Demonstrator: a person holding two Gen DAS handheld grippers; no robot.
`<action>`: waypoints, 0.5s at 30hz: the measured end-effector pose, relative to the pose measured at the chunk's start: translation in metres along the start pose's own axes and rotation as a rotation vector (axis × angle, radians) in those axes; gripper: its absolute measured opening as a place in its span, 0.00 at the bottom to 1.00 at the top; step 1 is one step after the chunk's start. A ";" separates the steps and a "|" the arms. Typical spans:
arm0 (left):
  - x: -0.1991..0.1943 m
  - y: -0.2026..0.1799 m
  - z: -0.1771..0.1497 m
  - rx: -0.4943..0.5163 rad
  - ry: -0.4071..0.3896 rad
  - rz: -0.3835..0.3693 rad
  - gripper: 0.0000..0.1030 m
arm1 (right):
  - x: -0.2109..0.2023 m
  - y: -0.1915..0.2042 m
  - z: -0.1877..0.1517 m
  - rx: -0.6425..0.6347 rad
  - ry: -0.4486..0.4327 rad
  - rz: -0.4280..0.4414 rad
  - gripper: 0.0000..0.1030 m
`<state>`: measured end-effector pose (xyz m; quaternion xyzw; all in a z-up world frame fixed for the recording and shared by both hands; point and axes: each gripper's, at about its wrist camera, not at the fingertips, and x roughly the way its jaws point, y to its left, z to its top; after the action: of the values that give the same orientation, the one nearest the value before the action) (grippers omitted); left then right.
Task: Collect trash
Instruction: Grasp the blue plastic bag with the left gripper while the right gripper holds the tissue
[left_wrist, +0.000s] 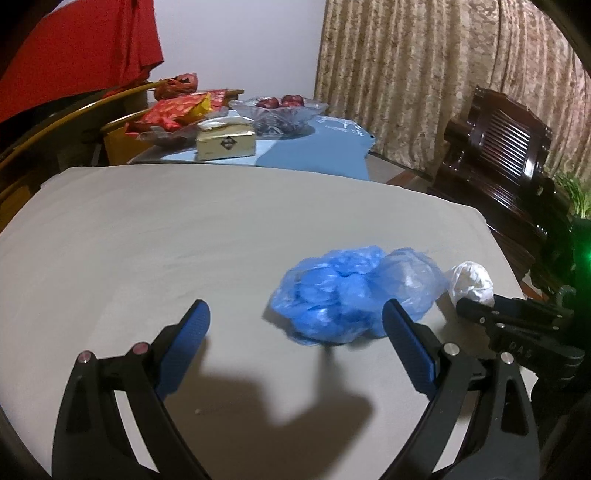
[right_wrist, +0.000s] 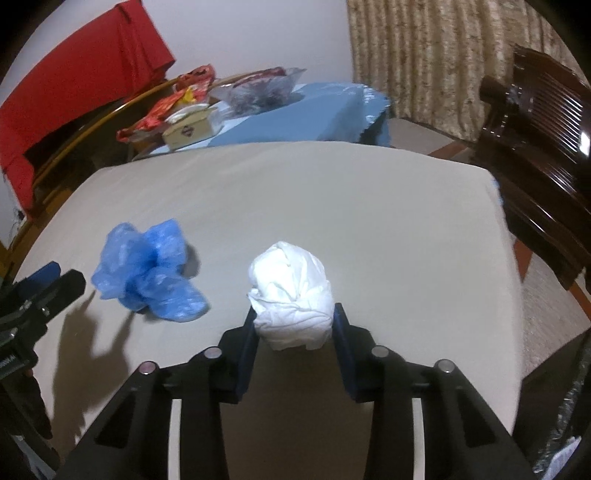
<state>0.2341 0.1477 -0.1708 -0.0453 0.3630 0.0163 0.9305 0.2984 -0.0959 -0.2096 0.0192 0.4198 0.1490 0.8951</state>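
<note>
Right wrist view shows the right gripper (right_wrist: 295, 321) closed around the near end of a crumpled white paper wad (right_wrist: 290, 291), one blue-padded finger against each side. The pads appear to touch the paper, so I judge this a pinch at the point of taking hold; the wad still sits on the tabletop (right_wrist: 332, 206). Gripping it low and at the near end probably keeps the loose folds from slipping out on a lift.

To its left lies a crumpled blue plastic bag (right_wrist: 147, 266), just beside the wad but apart from it. In the left wrist view the left gripper (left_wrist: 295, 321) has its fingers spread wide and holds nothing. The blue bag lies just ahead, toward its right finger (left_wrist: 402, 332), likely the next piece to collect. Soft film like that should crush easily under the pads.

The tabletop is a plain pale grey sheet, bare apart from these two pieces of trash. Behind it stands a lower table under a blue cloth (left_wrist: 332, 147) carrying a tissue box (left_wrist: 225, 142), a glass bowl of fruit (left_wrist: 279, 110) and red snack packets (left_wrist: 173, 110). A red fabric (right_wrist: 74, 85) hangs at the left, a patterned curtain (left_wrist: 424, 74) covers the back wall, and a dark wooden chair (right_wrist: 539, 140) stands at the right.
</note>
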 end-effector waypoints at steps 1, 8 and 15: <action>0.004 -0.004 0.001 0.003 0.004 -0.006 0.89 | -0.002 -0.004 0.000 0.007 -0.003 -0.005 0.37; 0.033 -0.024 0.004 0.027 0.046 -0.019 0.90 | -0.008 -0.016 0.001 0.016 -0.016 -0.022 0.37; 0.062 -0.031 0.008 0.024 0.089 -0.025 0.90 | -0.008 -0.025 0.000 0.028 -0.009 -0.025 0.37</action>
<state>0.2869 0.1175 -0.2049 -0.0396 0.4037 -0.0017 0.9140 0.3003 -0.1223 -0.2078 0.0270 0.4178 0.1316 0.8985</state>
